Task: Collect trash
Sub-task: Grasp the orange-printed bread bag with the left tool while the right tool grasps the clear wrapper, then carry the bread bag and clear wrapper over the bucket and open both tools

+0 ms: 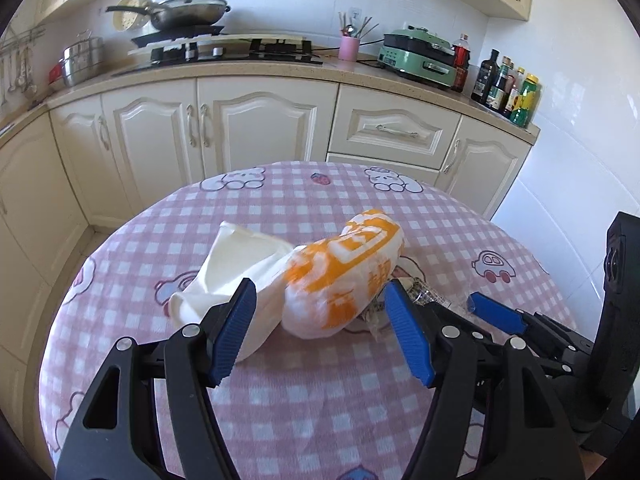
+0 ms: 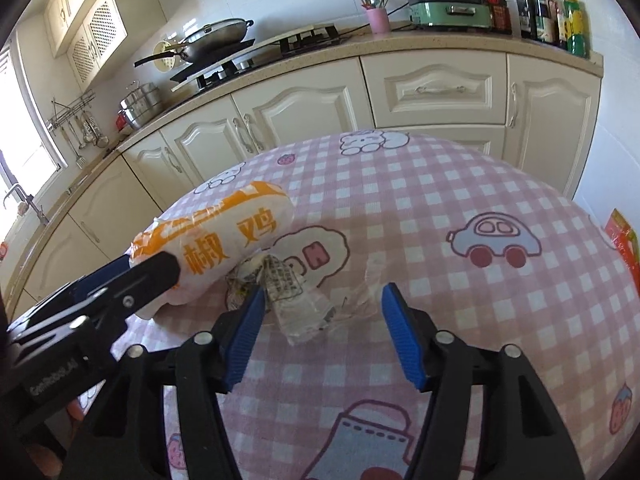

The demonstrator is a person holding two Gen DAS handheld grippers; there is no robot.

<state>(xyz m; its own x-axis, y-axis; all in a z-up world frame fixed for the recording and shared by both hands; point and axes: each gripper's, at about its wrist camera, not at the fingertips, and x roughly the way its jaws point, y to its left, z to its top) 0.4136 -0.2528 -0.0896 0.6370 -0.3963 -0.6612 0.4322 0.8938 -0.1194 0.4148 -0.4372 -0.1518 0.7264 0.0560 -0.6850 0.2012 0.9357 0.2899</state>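
Trash lying uncollected on the checked table (image 1: 320,420): in the left wrist view, the left tongs (image 1: 322,330) standing open, gripping nothing, around an orange-printed bag (image 1: 344,276); right wrist view, the right tongs (image 2: 322,334) gaping empty over a crumpled wrapper (image 2: 292,300).

Your left gripper's black finger (image 2: 152,276) covers the near end of the orange-and-white printed plastic bag (image 2: 224,232). That bag hides most of the crumpled clear printed wrapper (image 1: 416,292). The red packet (image 2: 624,240) is cut off by the right edge.
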